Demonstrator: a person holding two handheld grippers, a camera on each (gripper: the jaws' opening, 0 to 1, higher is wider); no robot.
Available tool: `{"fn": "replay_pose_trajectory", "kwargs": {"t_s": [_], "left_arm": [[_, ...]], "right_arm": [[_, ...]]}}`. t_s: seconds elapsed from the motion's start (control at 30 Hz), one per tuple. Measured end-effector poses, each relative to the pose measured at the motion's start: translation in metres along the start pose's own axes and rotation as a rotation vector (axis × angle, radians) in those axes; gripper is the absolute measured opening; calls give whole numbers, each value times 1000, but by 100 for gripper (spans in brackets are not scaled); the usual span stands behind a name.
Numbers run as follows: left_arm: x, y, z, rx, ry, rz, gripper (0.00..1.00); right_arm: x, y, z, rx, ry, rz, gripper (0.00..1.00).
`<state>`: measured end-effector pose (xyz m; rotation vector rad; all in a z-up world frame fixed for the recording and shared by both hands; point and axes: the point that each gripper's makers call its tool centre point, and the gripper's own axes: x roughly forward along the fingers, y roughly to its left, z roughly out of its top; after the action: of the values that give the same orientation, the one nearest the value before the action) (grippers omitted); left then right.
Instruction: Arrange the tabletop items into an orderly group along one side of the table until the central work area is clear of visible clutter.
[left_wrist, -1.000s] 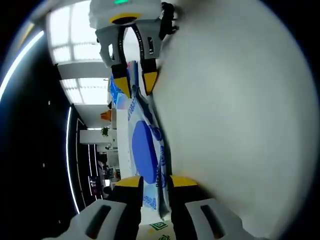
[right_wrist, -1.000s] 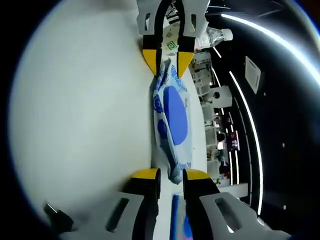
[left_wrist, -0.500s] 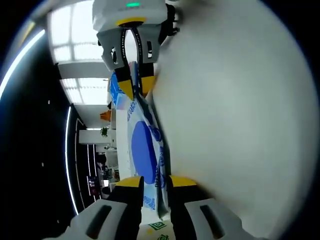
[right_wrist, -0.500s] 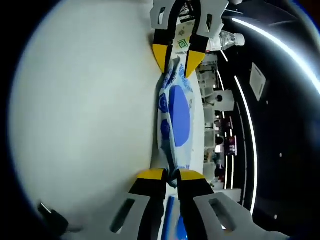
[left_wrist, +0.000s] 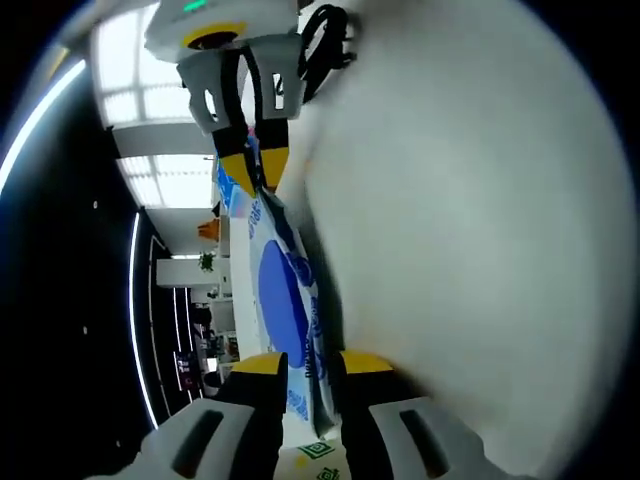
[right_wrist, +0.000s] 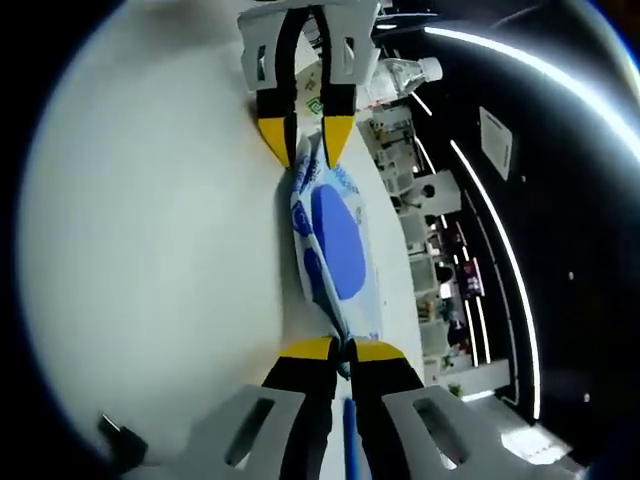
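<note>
1. Left hand-held gripper (left_wrist: 305, 362): yellow-tipped jaws clamped on one end of a blue & white pack (left_wrist: 283, 300).
2. Right hand-held gripper (right_wrist: 344, 348): jaws closed tight on the pack's (right_wrist: 335, 250) other end.
3. Pack is stretched btwn the two grippers, held edge-on just beside the white table (left_wrist: 470, 230); can't tell if it touches.
4. Each gripper faces the other across the pack.
5. Right gripper view: clear bottle (right_wrist: 400, 72) & a green-logo box (right_wrist: 312, 97) past the far gripper, near the table edge.
</note>
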<state>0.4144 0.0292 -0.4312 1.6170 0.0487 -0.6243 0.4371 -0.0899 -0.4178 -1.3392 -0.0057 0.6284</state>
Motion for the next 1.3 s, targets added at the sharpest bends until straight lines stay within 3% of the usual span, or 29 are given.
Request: {"fn": "replay_pose_trajectory", "kwargs": {"t_s": [0.23,0.6,0.7,0.87,0.93,1.3], "left_arm": [[4,3,-1,-22,20,-1,19],[13,7,-7,-40,75,-9,19],[16,5,-7,3,87,-26,16],[18,-2,-5,-12,86,-36,7],[19,-1,-4,22,91,-15,1],[9,16,3,177,98,80,0]], "right_arm": [[-8,-8,3,54,-27,-13,3],[-13,-7,4,57,-34,-20,3],[-14,-6,4,57,-35,-20,3],[-14,-5,2,57,-33,-19,3],[-15,-3,1,44,-26,-20,3],[-24,-10,-1,29,-16,-59,3]]}}
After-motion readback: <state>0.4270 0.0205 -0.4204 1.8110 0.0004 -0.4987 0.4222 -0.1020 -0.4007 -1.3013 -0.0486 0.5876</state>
